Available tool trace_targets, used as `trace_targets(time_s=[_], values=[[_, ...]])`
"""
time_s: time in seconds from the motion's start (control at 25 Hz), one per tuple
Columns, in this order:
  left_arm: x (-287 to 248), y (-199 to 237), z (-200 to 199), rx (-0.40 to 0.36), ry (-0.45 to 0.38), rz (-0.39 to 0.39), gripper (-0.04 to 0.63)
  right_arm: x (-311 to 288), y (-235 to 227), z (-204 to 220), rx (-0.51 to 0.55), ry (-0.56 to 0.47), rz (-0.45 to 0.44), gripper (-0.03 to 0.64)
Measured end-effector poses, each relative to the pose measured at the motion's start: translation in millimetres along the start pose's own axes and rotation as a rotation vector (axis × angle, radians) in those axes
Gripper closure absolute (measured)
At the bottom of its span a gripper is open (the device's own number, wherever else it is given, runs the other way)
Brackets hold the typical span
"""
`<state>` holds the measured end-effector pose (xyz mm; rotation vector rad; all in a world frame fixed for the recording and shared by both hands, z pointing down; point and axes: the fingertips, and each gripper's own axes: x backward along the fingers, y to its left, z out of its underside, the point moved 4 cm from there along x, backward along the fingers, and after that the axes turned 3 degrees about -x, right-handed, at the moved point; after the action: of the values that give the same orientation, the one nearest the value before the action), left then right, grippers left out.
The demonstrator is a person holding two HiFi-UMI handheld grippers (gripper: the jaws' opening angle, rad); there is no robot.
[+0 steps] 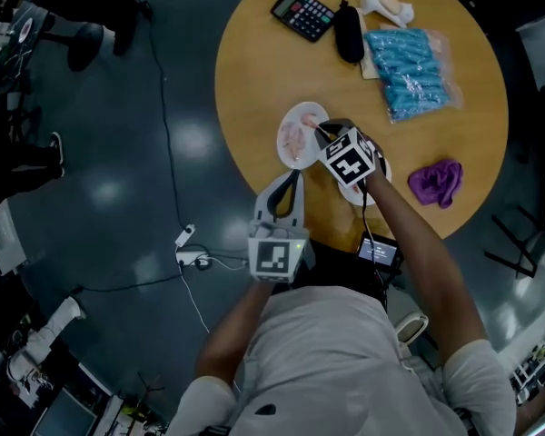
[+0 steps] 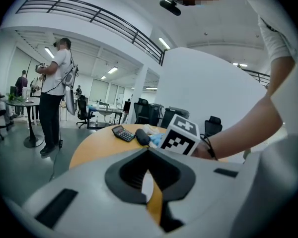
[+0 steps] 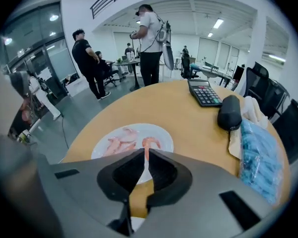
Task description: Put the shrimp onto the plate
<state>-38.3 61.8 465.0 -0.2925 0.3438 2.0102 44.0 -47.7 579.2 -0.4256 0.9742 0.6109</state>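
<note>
The right gripper hangs over the white plate. Its jaws are all but together, pinching the tail end of one orange shrimp over the plate's bare side, beside the pale shrimps already lying there. Whether it touches the plate is unclear. Lower it until it rests, part the jaws slightly, then lift straight off. The left gripper, jaws together and empty, hovers off the plate's near edge.
</note>
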Motion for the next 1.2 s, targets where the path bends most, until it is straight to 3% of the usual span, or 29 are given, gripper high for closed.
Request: trace_targets(time_s=[0.2,0.6,1.04,1.2], values=[[1,1,-2,0.083,0.009,-0.024,0.588,-20,-1,-3,0.043,0.063,-0.020,0.591],[4,12,2,0.103,0.010,-0.016,0.588,-43,0,4,0.097,0.177,-0.002,0.537],[6,14,-1,0.092,0.006,0.004,0.588,-43,4,1,0.111,0.162,0.036,0.560],[11,12,-4,0.080,0.008,0.014,0.588,-26,8,-2,0.023,0.106,0.034,0.560]])
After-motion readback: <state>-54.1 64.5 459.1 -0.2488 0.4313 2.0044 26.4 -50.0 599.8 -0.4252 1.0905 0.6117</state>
